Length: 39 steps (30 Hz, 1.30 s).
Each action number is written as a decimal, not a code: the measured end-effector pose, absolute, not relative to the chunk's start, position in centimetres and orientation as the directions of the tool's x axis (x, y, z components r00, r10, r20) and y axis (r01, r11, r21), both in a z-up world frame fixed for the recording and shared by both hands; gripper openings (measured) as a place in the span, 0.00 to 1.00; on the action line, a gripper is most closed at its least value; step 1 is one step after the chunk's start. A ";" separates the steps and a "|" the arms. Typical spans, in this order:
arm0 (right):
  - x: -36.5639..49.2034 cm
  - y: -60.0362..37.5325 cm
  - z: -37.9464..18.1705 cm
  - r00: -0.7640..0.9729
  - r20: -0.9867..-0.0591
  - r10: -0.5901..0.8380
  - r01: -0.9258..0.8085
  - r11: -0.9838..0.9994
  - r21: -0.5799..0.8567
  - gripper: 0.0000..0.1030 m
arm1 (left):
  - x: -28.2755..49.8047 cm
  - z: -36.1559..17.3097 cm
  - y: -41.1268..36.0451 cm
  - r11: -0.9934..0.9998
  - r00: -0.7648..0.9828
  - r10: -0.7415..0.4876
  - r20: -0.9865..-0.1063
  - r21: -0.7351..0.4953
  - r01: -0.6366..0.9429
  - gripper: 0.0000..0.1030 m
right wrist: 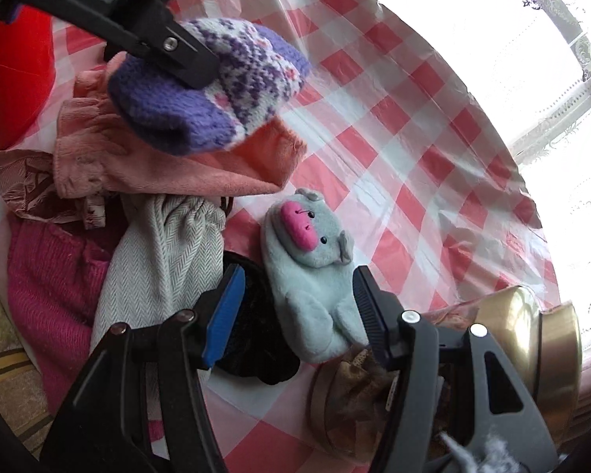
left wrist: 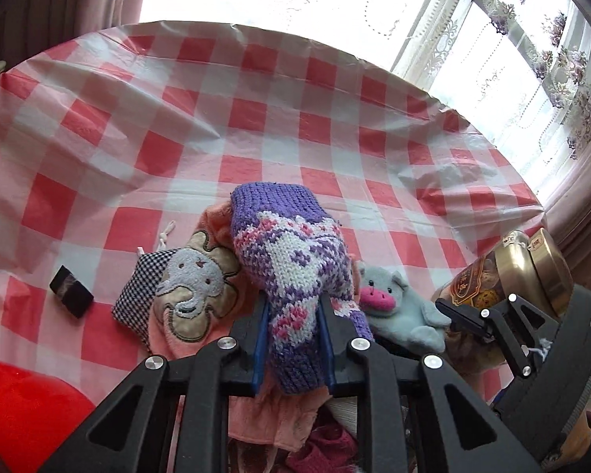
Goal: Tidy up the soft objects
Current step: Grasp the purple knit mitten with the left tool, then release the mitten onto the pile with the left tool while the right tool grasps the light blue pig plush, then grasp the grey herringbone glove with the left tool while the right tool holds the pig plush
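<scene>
Purple knitted mitten pinched by left gripper, right gripper spread around plush pig, red-checked tablecloth, curtained window

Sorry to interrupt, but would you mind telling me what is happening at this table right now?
A person is sorting soft items on a red-checked tablecloth with two handheld grippers. The left gripper is clamped on a purple knitted mitten and holds it above the pile of cloths. The right gripper stands open around a small grey plush pig, its pads apparently not yet pressing on it. A gold-lidded jar lies on its side beside them.
</scene>
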State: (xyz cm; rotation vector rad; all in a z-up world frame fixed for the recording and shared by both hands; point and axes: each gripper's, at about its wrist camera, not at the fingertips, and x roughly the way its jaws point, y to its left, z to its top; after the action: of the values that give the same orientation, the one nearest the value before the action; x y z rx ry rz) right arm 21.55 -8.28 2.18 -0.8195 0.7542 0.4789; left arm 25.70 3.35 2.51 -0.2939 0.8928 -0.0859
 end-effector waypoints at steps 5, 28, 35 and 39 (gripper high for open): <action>23.0 -7.9 1.0 0.612 -0.789 0.055 -0.635 0.628 -0.449 0.53 | 25.4 1.3 4.2 0.960 0.606 -0.151 -0.781 -0.263 -0.100 0.41; 22.8 -10.5 3.7 0.487 -0.855 0.178 -0.643 0.735 -0.213 0.16 | 18.5 -2.7 0.4 0.700 0.491 -0.564 -0.664 -0.700 -0.143 0.47; 21.2 -11.9 5.7 0.503 -0.838 0.214 -0.628 0.756 -0.184 0.13 | 19.3 -4.3 -0.9 0.693 0.438 -0.598 -0.672 -0.707 -0.138 0.32; 19.8 -12.9 6.9 0.507 -0.826 0.246 -0.623 0.767 -0.154 0.12 | 20.0 -5.8 -1.4 0.709 0.393 -0.594 -0.702 -0.688 -0.157 0.14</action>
State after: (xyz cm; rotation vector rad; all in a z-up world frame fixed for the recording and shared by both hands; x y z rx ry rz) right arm 19.76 -12.86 6.89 -0.4706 0.8962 0.5479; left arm 20.00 -1.38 -5.81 -0.7700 1.1593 -0.3152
